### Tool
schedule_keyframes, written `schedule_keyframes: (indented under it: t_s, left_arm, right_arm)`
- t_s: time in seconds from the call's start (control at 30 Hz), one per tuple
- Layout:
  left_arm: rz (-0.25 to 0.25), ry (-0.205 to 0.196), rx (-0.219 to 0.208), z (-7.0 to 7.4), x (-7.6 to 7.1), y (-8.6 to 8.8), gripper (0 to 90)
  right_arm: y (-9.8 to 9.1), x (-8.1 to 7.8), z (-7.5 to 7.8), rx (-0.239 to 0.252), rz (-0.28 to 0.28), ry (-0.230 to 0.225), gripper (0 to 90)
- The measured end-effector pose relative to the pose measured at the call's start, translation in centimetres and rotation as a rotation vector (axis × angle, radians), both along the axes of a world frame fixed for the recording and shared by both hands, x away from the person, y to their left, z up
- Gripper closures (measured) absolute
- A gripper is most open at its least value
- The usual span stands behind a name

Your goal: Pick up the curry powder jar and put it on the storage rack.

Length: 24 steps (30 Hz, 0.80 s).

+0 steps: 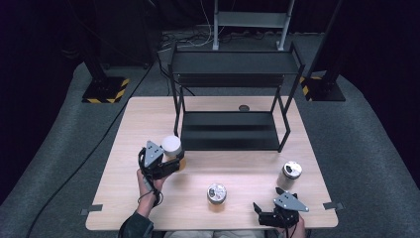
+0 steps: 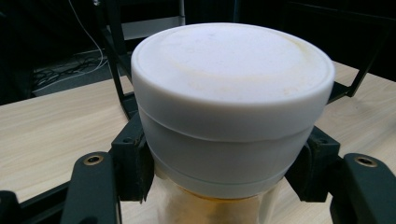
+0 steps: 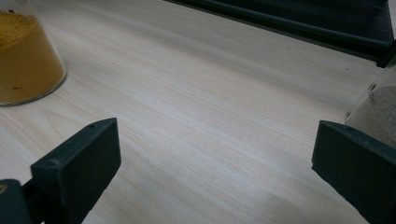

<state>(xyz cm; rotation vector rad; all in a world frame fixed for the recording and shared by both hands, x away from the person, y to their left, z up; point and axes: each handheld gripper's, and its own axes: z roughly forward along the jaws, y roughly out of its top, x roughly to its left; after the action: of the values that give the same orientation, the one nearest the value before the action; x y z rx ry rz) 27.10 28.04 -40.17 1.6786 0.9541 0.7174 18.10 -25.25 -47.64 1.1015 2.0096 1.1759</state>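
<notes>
Nearest the person, the right tongs rest low at the front edge of the surface with jaws spread and nothing between them. Farther in on the left, the left tongs pinch the white-lidded jar of yellow powder just under its lid, jar upright at the surface's left middle, near the black shelf rack. The clear wall looks stiff, smooth and likely slippery, moderately heavy; gripping below the lid's rim seems the safest hold.

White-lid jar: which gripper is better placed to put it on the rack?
Left. The left gripper is clamped on the white-lid jar near the rack. The right gripper sits open near the table's front edge.
</notes>
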Motion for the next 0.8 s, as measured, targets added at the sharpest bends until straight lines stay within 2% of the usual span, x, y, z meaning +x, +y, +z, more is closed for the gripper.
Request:
schedule_keyframes:
  t_s: [0.8]
  left_arm:
    - [-0.030,-0.011,0.032,0.9,1.4,-1.7,34.7]
  right_arm:
    - [0.0,0.0,0.0,0.000,0.001,-0.001,0.3]
